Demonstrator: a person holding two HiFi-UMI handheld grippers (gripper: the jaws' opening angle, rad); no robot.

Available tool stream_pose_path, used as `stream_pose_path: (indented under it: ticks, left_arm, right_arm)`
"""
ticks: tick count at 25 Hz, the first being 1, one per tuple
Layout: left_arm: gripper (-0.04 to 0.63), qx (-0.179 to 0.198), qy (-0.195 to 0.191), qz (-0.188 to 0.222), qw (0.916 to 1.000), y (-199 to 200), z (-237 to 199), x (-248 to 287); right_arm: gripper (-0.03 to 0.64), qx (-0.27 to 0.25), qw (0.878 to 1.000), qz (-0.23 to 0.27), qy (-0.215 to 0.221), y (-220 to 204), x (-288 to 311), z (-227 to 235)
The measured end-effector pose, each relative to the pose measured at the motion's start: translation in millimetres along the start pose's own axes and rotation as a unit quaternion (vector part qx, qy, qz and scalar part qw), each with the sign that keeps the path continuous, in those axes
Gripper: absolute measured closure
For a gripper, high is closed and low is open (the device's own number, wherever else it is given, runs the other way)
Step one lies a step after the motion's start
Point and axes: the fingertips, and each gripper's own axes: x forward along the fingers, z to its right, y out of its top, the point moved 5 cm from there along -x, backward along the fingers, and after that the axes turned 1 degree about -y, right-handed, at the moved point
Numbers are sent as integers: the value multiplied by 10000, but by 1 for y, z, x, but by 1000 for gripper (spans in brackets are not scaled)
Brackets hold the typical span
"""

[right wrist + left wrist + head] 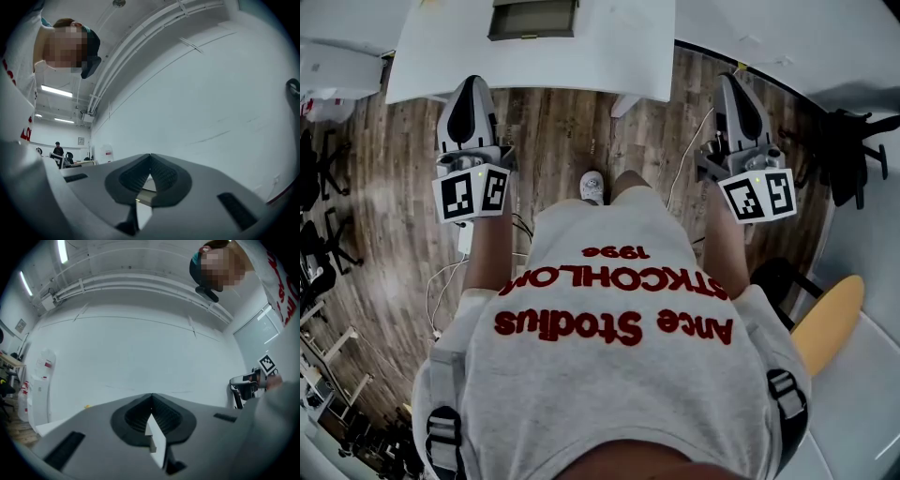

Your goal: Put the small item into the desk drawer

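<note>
Left gripper [151, 399]: jaws together, empty, parked short of desk [441, 56]
Right gripper [150, 159]: same, nothing picked up yet
Item: unclear, maybe yellow speck [86, 406] on desk
Drawer: perhaps dark box [534, 19]

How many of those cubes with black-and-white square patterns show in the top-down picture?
2. One cube sits on the left gripper, the other cube on the right gripper, both over the wooden floor before the white desk. None seems hidden.

left claw [472, 94]: closed, empty | right claw [733, 92]: closed, empty
</note>
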Motion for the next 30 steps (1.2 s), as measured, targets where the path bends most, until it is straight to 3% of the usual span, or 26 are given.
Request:
stream_pose_path:
  ticks: [6, 30]
  left_arm:
    - [588, -30, 32, -133, 9999, -11, 4, 16]
    - [588, 244, 928, -36, 9954, -16, -2, 123]
  right_arm:
    - [612, 119, 9999, -83, 41, -6, 15, 19]
    - [612, 244, 9915, -124, 1269, 9, 162, 110]
